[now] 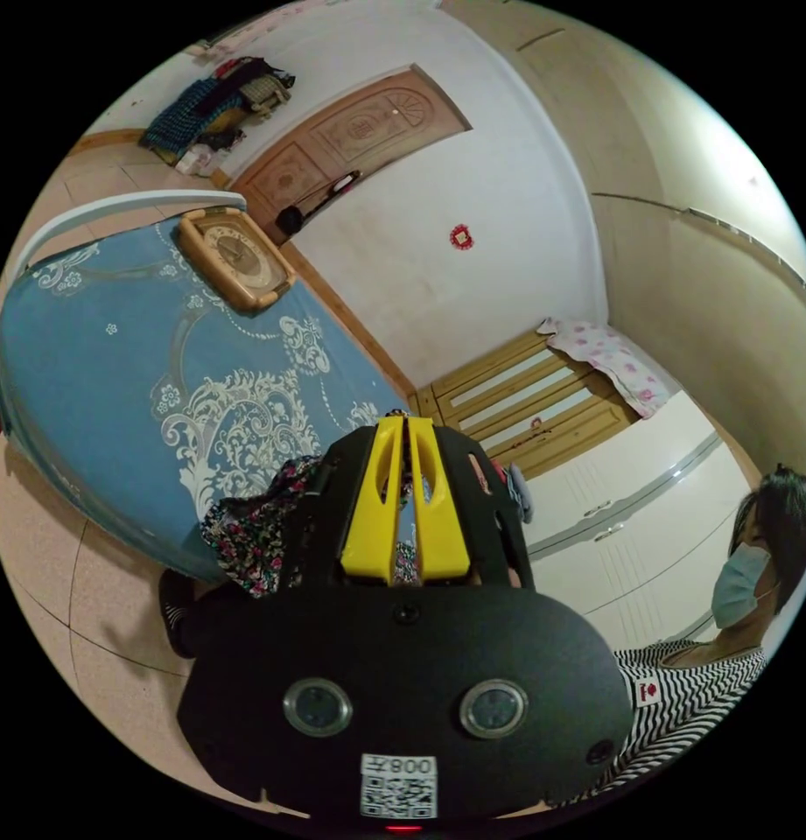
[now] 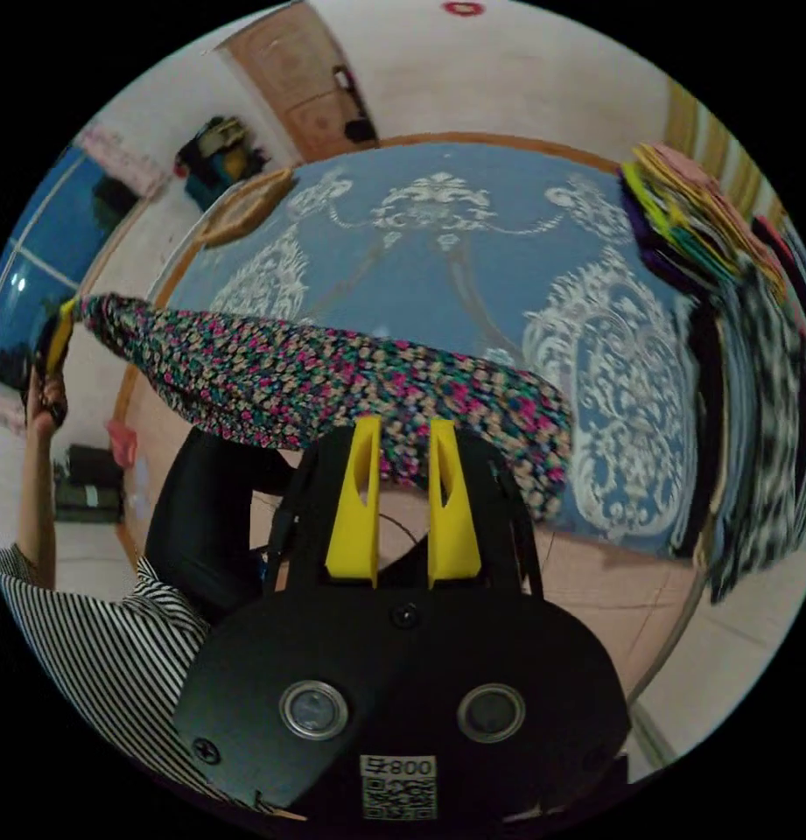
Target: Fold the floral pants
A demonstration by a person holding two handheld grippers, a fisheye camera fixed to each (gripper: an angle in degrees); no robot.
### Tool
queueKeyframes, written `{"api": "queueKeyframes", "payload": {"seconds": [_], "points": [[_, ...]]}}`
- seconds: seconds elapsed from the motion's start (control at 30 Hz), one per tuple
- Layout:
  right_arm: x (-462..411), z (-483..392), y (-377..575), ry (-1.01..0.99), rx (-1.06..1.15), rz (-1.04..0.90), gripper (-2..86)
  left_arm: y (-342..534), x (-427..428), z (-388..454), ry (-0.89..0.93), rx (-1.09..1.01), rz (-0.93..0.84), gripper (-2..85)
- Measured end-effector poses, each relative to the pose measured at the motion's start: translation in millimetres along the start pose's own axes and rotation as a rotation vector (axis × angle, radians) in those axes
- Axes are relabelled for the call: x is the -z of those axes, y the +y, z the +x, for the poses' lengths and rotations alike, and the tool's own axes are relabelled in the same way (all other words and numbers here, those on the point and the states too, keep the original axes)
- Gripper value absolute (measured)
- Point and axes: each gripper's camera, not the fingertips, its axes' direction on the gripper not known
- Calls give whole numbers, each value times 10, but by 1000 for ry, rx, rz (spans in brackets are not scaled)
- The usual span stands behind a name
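Left gripper view: floral pants [image 1: 249, 534] half-hidden

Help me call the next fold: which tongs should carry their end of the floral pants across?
Left, probably. The left tongs are shut on one end of the floral pants, held up over the table; the right tongs stand open under the cloth.

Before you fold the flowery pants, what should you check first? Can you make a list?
1. Left gripper pinching the floral pants: ok, jaws nearly together on fabric.
2. Right gripper gripping the pants: cannot tell, jaws apart, tips against the fabric.
3. Pants stretched out between the grippers: ok.
4. Room on the blue tablecloth: ok.
5. Stacked clothes out of the way: ok, at the table edge.
6. Wall clock lying on the tablecloth: ok, far side.
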Motion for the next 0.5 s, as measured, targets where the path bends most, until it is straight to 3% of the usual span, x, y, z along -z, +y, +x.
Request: {"api": "queueKeyframes", "payload": {"seconds": [0.23, 0.5], "points": [[-880, -881, -441, 145, 211, -185, 95, -120, 472, -118, -5, 14, -20, 8], [-823, -874, -494, 125, 177, -133, 13, -309, 1010, -237, -5, 10, -22, 10]]}}
